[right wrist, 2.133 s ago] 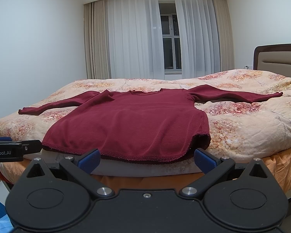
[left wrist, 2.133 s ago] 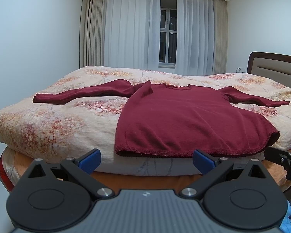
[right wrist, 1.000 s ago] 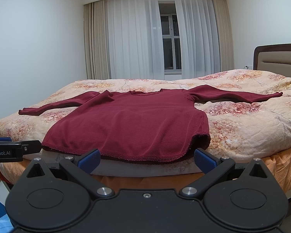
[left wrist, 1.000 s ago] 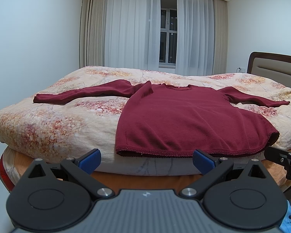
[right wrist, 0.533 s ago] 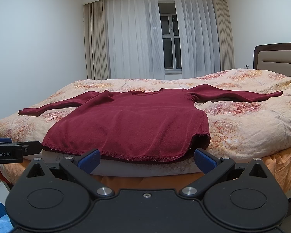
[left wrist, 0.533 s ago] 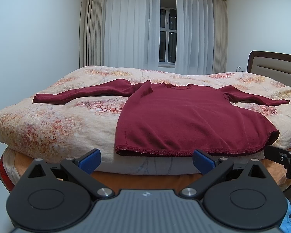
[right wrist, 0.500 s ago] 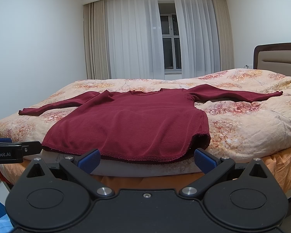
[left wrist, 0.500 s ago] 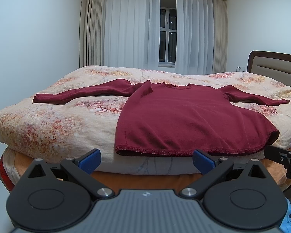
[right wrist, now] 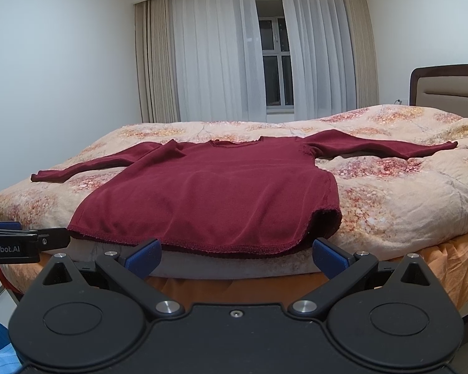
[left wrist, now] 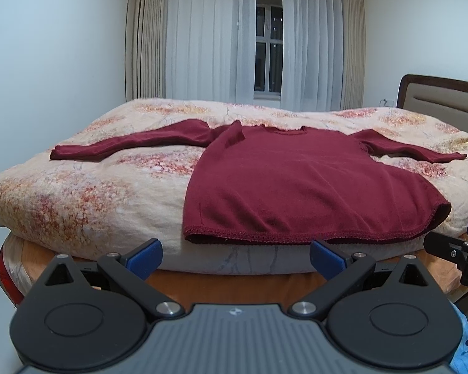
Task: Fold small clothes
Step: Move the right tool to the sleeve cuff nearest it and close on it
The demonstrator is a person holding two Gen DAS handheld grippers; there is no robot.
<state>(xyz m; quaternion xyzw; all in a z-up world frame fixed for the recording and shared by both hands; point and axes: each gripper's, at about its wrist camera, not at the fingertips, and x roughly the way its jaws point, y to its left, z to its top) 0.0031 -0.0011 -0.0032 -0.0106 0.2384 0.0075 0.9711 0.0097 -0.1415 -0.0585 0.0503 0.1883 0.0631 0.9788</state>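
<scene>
A bed (left wrist: 78, 193) with a floral quilt (right wrist: 405, 193) carries a dark red sweater (left wrist: 296, 184) spread flat, sleeves out, hem at the near edge, while the left gripper (left wrist: 235, 254) and right gripper (right wrist: 235, 253) hover before it, jaws wide, holding nothing.

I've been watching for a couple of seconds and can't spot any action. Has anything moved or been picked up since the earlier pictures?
Nothing has visibly changed. The dark red sweater lies flat on the floral quilt with both sleeves spread. The left gripper and right gripper stay open short of the hem, holding nothing.
</scene>
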